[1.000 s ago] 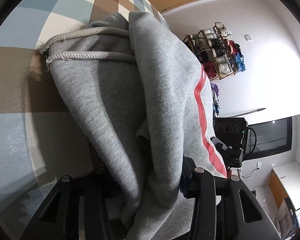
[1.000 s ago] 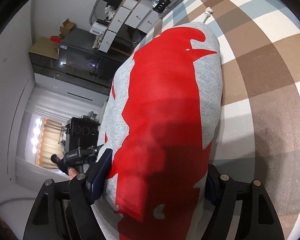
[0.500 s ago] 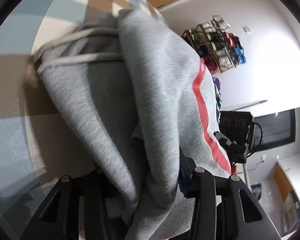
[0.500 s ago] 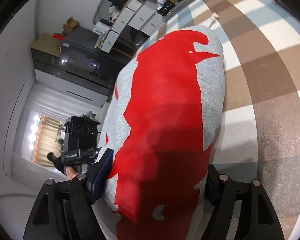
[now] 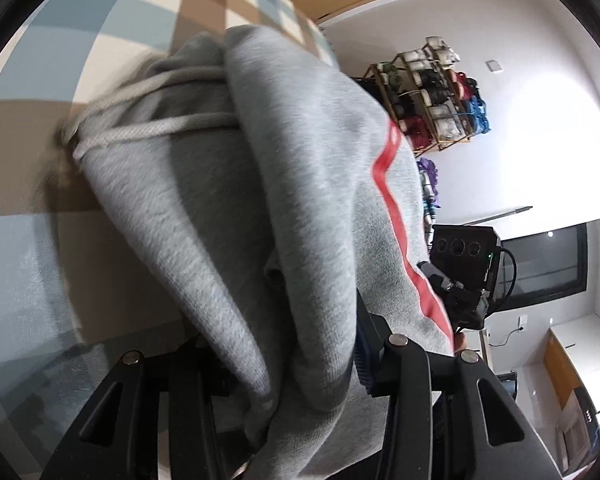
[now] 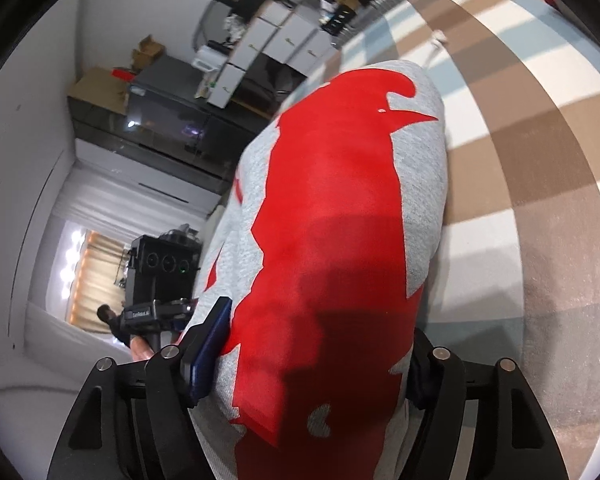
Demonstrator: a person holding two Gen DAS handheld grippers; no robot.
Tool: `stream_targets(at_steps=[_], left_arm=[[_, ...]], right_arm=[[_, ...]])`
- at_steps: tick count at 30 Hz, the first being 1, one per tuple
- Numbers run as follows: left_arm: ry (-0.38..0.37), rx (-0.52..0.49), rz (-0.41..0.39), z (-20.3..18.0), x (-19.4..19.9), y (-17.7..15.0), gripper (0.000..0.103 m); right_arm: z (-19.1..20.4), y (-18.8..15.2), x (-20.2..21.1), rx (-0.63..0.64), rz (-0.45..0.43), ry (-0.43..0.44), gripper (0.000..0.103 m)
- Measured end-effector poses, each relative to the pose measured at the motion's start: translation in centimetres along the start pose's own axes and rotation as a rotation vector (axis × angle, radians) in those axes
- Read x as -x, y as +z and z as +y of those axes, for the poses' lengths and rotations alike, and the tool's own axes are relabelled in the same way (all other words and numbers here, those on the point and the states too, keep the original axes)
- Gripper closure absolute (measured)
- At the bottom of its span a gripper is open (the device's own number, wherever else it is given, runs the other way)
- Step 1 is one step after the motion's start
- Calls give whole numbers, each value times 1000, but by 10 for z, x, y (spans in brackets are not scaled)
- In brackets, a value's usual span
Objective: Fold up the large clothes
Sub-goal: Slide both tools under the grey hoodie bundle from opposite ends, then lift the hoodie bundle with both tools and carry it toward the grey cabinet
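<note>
Checked bedding (image 5: 100, 40) lies beneath; both grippers' jaws clamp the grey hoodie (image 5: 300, 200), hiding the room.

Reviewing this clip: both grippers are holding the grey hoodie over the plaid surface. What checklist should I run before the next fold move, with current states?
1. Left gripper clamped on the grey hoodie: ok.
2. Right gripper clamped on hoodie: ok.
3. Drawcords tucked in: not ok, hanging loose.
4. Red print lying smooth: ok.
5. Plaid surface free beside the hoodie: ok.
6. Sleeves folded in: cannot tell.
</note>
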State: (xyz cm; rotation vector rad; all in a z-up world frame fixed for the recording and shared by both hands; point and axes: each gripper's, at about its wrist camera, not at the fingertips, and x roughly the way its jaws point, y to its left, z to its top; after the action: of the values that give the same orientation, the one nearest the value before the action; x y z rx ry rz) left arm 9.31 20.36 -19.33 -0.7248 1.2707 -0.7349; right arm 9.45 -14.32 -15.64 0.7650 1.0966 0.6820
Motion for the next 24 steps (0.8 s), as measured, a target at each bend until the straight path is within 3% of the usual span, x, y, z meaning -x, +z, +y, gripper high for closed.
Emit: stream_targets(at_steps=[3,7,9,14,24], left_arm=[[-4,44,19,6,-6,1,61],[-16,62,49,11,-19,-2,46],[1,52,55,7,-25,-1,46],[-8,35,14,-11,-13,-3,66],[-110,3,-96,-48,21,-14,68]], right_arm=[[-4,4,-6,-15,29,-10,18],[-12,9,-17,-41,70,18,12],[-17,9,-23,-62,79,33,12],[-11,3,-9,-42,39,48,27],[39,-5,23,67,-100,148,33]])
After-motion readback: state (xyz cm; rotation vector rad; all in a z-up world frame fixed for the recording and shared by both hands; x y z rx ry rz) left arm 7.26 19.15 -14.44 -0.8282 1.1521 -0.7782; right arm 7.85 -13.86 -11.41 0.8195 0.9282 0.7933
